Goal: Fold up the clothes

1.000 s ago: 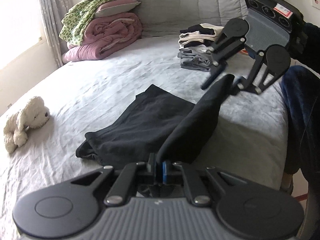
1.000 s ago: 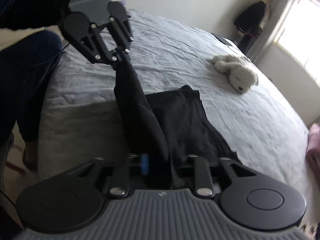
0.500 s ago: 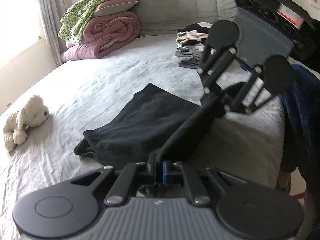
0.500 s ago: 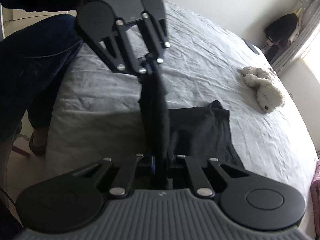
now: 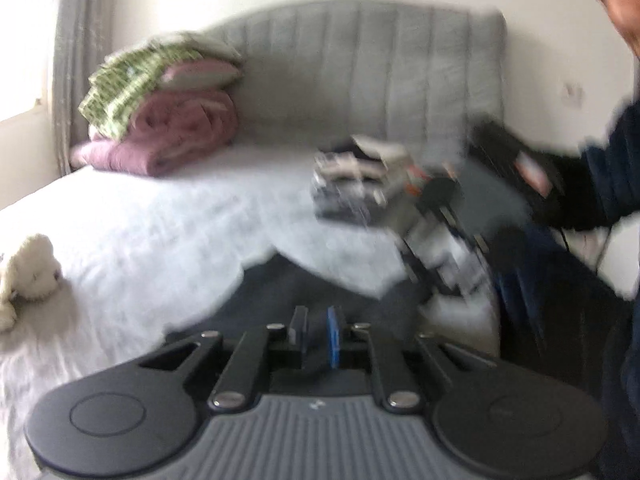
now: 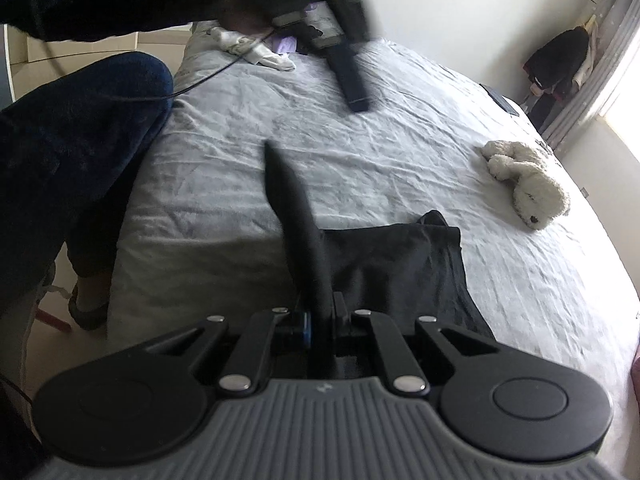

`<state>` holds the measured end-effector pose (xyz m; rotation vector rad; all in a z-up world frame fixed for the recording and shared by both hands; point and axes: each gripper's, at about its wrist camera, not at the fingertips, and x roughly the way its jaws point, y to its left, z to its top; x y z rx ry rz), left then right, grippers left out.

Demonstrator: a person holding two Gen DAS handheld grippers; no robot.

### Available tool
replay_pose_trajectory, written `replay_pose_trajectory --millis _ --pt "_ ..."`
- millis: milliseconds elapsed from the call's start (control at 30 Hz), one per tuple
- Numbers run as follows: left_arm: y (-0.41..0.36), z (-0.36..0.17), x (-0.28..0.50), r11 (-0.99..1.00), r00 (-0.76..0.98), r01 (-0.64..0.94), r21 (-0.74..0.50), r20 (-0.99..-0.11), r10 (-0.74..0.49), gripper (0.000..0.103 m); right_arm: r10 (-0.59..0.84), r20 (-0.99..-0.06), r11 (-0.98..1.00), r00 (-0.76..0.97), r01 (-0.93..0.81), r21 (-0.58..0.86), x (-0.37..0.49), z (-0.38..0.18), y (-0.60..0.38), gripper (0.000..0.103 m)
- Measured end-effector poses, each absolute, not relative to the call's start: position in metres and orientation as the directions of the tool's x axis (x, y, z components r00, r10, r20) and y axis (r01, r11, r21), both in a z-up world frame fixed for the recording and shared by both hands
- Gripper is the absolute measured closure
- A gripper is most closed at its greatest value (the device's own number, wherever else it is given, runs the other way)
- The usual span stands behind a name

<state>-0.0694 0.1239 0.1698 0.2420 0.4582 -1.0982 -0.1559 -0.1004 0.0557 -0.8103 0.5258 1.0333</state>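
Observation:
A black garment (image 6: 400, 256) lies on the grey bed sheet (image 6: 400, 140) near the bed's edge. My right gripper (image 6: 320, 320) is shut on one fold of it, and a narrow strip of the cloth (image 6: 288, 196) stands up from the jaws with its far end free. In the blurred left wrist view, my left gripper (image 5: 316, 336) shows a gap between its pads and holds nothing, with the black garment (image 5: 320, 288) below it. In the right wrist view, the left gripper (image 6: 358, 100) is a blur high over the sheet, away from the cloth. The right gripper (image 5: 430, 284) appears smeared at right.
A stack of folded clothes (image 5: 356, 184) sits by the grey headboard (image 5: 360, 72). A pink quilt with pillows (image 5: 160, 128) fills the far left corner. A white stuffed toy (image 6: 524, 188) lies on the sheet. A person's leg (image 6: 80, 140) stands at the bed's side.
My left gripper has let go of the garment's end and swung up and away. The right gripper still grips the cloth, whose freed end now sticks up.

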Motion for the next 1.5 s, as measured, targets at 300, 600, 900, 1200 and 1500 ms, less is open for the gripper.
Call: replay_pose_trajectory --millis 300,600,900,1200,1500 --pt "-0.016 0.065 -0.052 0.261 0.151 0.964 -0.053 -0.699 -0.699 0.097 0.546 -0.721 0.277 0.427 -0.904 -0.325 -0.159 0.053 -0.099 0.095" --pt "0.007 0.04 -0.039 0.347 0.18 0.933 -0.092 -0.718 -0.672 0.097 0.556 -0.717 0.285 0.42 -0.907 -0.31 -0.156 0.051 -0.106 0.095" --pt "0.026 0.037 -0.034 0.373 0.164 0.917 -0.141 -0.719 -0.675 0.095 0.555 -0.703 0.306 0.444 -0.895 -0.324 -0.143 0.06 -0.113 0.095" --pt "0.058 0.04 -0.017 0.442 0.17 0.877 -0.186 -0.741 -0.65 0.093 0.564 -0.695 0.312 0.447 -0.894 -0.322 -0.127 0.065 -0.116 0.095" --pt "0.116 0.088 -0.036 0.568 0.354 0.803 -0.18 -0.624 -0.697 0.08 0.566 -0.699 0.332 0.437 -0.897 -0.293 -0.09 0.066 -0.122 0.095"
